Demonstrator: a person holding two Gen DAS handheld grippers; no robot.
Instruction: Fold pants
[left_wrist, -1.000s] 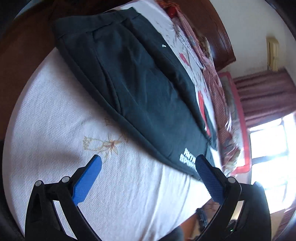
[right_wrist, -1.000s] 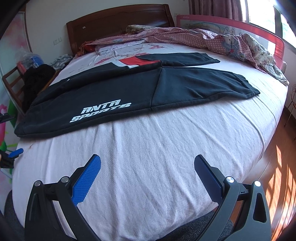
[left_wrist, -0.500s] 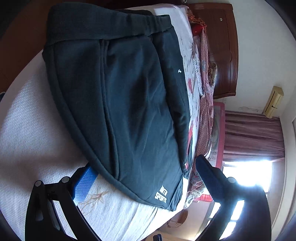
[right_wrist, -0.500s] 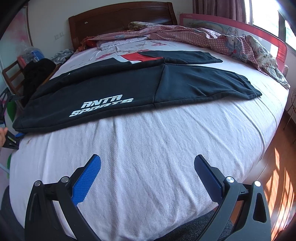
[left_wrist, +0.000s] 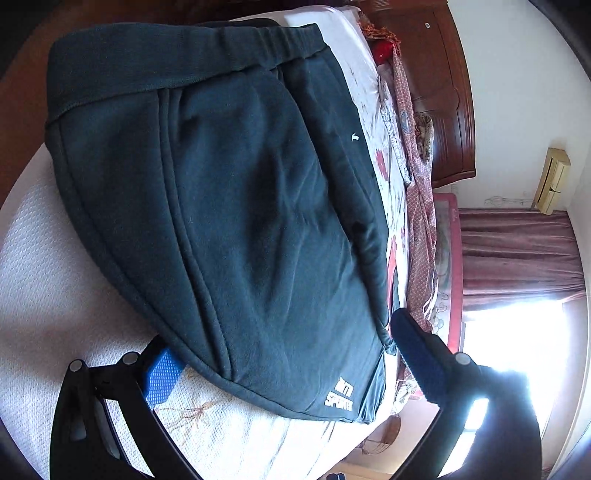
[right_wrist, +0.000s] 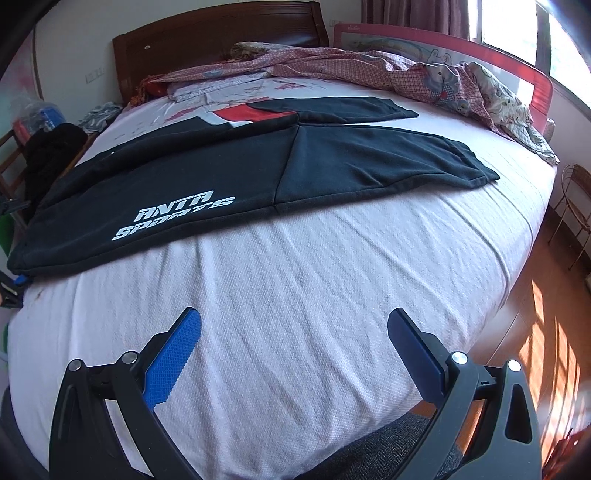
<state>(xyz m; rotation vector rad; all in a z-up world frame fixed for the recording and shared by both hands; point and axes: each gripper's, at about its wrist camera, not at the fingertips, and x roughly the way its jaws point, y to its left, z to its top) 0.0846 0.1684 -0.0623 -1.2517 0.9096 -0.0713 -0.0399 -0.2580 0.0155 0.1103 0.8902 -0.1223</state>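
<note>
Black sweatpants (right_wrist: 229, 177) with a white "ANTA SPORTS" print lie flat across the white bed, waistband at the left edge, both legs stretched to the right. In the left wrist view the pants (left_wrist: 236, 206) fill the frame, waistband at the top. My left gripper (left_wrist: 284, 343) is open at the pants' near edge; its left finger (left_wrist: 162, 373) is partly tucked under the hem, the right finger above the fabric. My right gripper (right_wrist: 295, 339) is open and empty above bare sheet, short of the pants.
A checked quilt (right_wrist: 406, 70) is bunched along the far side by a red bed rail (right_wrist: 480, 48). The wooden headboard (right_wrist: 221, 33) stands behind. Dark clothes on a chair (right_wrist: 48, 151) sit left of the bed. Wooden floor (right_wrist: 546, 332) lies to the right.
My left gripper has closed in on the waist end of the pants, and its left finger has slid under the hem. My right gripper has drifted slightly nearer to the pants.
</note>
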